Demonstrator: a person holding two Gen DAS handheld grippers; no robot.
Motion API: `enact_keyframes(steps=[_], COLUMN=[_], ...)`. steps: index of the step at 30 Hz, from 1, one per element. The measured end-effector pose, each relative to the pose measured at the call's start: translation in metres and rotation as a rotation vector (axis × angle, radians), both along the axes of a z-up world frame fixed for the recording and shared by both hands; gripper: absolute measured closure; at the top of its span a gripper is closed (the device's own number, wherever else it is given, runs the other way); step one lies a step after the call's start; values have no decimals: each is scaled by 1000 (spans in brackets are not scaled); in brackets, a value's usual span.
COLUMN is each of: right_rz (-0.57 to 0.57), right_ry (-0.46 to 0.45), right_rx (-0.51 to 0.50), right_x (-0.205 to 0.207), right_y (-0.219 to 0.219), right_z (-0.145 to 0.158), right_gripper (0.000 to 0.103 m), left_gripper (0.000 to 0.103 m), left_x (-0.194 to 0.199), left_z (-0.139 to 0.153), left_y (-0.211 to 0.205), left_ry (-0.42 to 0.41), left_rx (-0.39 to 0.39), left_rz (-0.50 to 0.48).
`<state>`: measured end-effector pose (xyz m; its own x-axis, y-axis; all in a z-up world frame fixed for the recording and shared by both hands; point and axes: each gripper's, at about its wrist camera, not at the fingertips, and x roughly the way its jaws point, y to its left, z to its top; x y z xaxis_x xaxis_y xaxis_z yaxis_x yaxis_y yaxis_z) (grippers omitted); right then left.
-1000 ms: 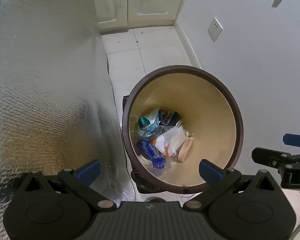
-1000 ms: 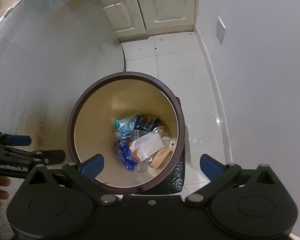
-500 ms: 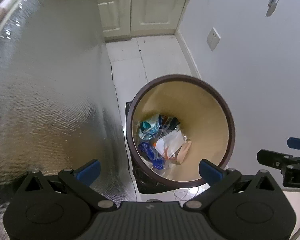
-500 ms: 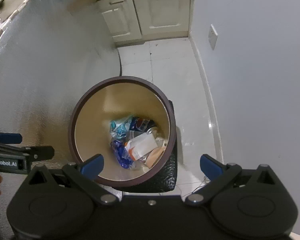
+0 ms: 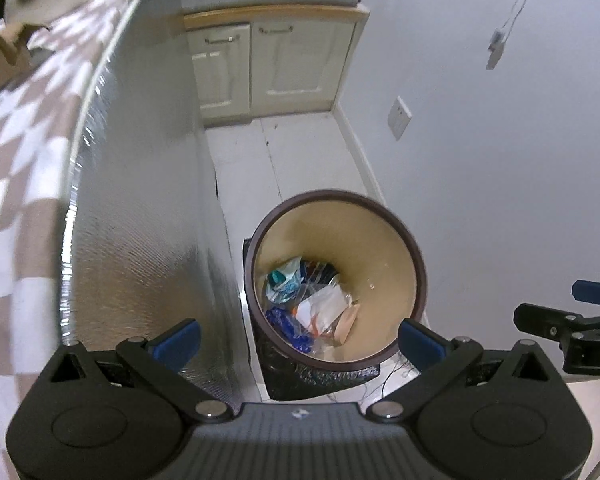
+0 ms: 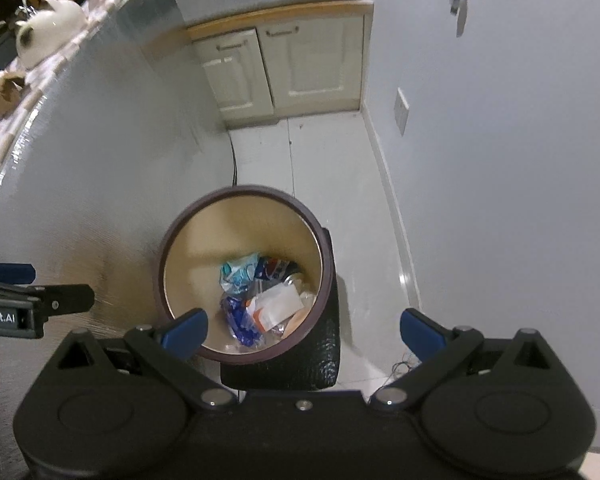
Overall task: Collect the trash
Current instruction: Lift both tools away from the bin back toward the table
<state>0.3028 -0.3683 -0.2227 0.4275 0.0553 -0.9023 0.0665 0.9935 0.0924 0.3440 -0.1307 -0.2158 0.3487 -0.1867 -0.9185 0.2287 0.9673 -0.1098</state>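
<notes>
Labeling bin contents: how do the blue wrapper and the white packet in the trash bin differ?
Colour: the blue wrapper is deep blue and glossy; the white packet is white with an orange patch at one end.
Shape: the blue wrapper is crumpled and bunched; the white packet lies fairly flat and rectangular.
Place: in the right wrist view, the blue wrapper sits left of the white packet.
Shared: both lie at the bottom of the trash bin, held by neither tool.

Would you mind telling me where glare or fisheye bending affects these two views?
Left wrist view: the foil-covered counter side glints along its top edge and bows strongly. Right wrist view: a bright streak on the glossy floor by the wall; the baseboard curves.
</notes>
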Motion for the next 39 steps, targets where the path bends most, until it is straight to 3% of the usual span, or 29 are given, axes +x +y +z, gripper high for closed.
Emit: enact_keyframes(steps=[8,18,30,39], right_rz=[9,48,146,236], right_ry=[-93,-233,-372,-455], right_rx=[-25,-21,14,47], right_x=[-20,-40,-43,-26], right_y=[4,32,106,175], right_z=[42,97,145,165], right_gripper=[0,0,0,0], left_gripper=[0,0,0,0], left_x=[-22,-53,-82,-82], left_z=[46,108,158,177], left_y=[17,67,155,232], left_ry=[-91,-225,-346,-409], left_rx=[-57,-111,-122,-70], left_rz=[30,109,219,304])
